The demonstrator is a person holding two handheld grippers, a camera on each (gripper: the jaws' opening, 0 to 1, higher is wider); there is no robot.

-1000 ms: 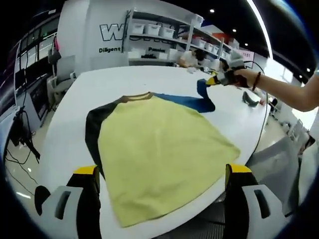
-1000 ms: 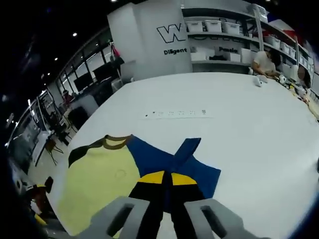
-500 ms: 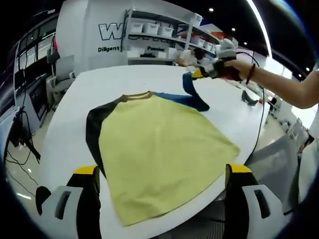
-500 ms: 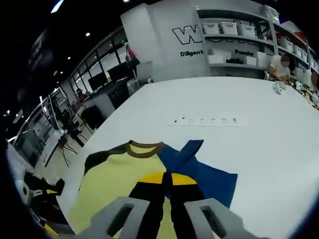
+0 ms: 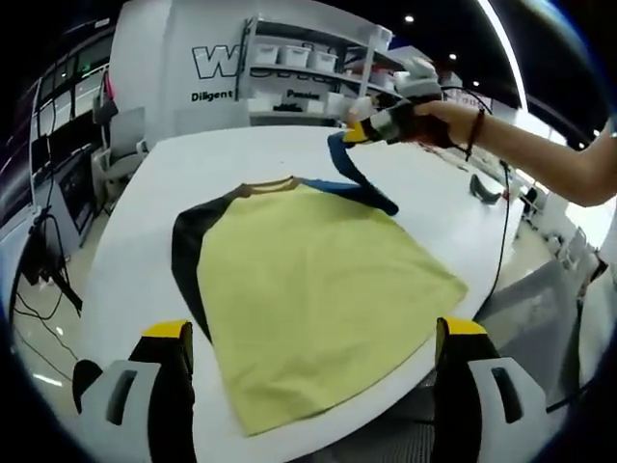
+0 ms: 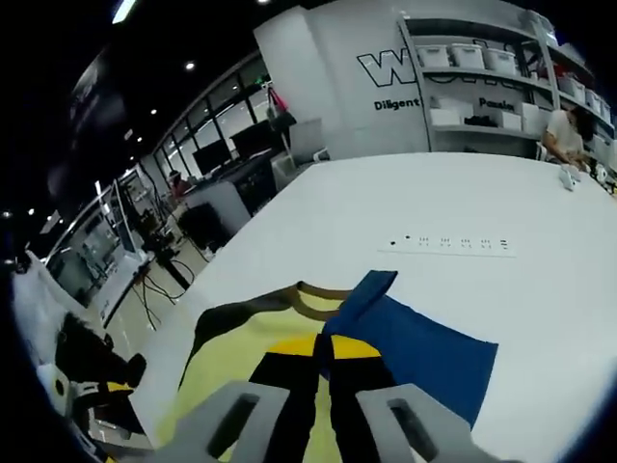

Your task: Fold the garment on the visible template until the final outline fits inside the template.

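Left gripper view, table [image 5: 241, 154]: a wide white table ran across the room, and the garment lay on its near part.
Garment [image 5: 318, 299]: a T-shirt lay spread flat, its yellow body facing up and its lower hem near the table's front edge.
Black sleeve [image 5: 193, 251]: it lay flat on the table beside the yellow body, on the view's left.
Blue sleeve [image 5: 357, 183]: it was lifted off the table at the far side and rose to the right gripper.
Collar [image 5: 265, 185]: a brown band sat at the far end of the shirt, between the two sleeves.
Right gripper [image 5: 362, 130]: held in a person's hand [image 5: 429, 121], its jaws were pressed together on the blue sleeve's end, above the table.
Left gripper [image 5: 313, 386]: its yellow-tipped jaws stood wide apart, with nothing between them, over the shirt's lower hem.
Right gripper view, right gripper [image 6: 318, 352]: the yellow tips met, pinching blue cloth.
Power strip [image 6: 448, 244]: a white strip lay on the bare table beyond the shirt, well apart from it.
Shelves [image 6: 482, 87]: racks with white bins stood behind the table.
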